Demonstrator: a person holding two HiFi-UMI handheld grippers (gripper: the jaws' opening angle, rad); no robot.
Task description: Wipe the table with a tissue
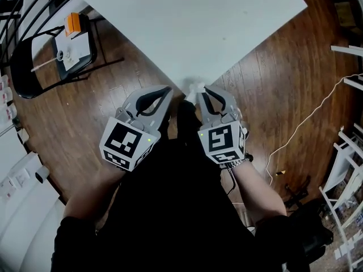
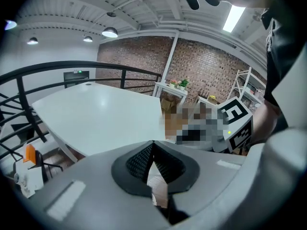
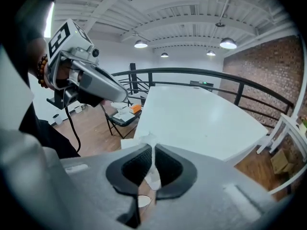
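The white table [image 1: 187, 27] fills the top of the head view, with its near corner just ahead of both grippers. My right gripper [image 1: 203, 90] is shut on a white tissue [image 3: 152, 170], and a crumpled end of the tissue [image 1: 195, 87] sticks out past the tips at the table's corner. In the right gripper view the table [image 3: 201, 119] lies straight ahead of the jaws. My left gripper [image 1: 168, 90] hangs beside the right one, off the table's edge. Its jaws [image 2: 153, 143] meet at the tips with nothing clearly held. The right gripper's marker cube [image 2: 235, 123] shows at its right.
A black folding chair [image 1: 54, 55] with papers and an orange item stands at the left on the wooden floor. A black railing [image 3: 201, 73] runs behind the table. A white cable [image 1: 306, 123] trails across the floor at the right, near white shelf frames [image 1: 346, 157].
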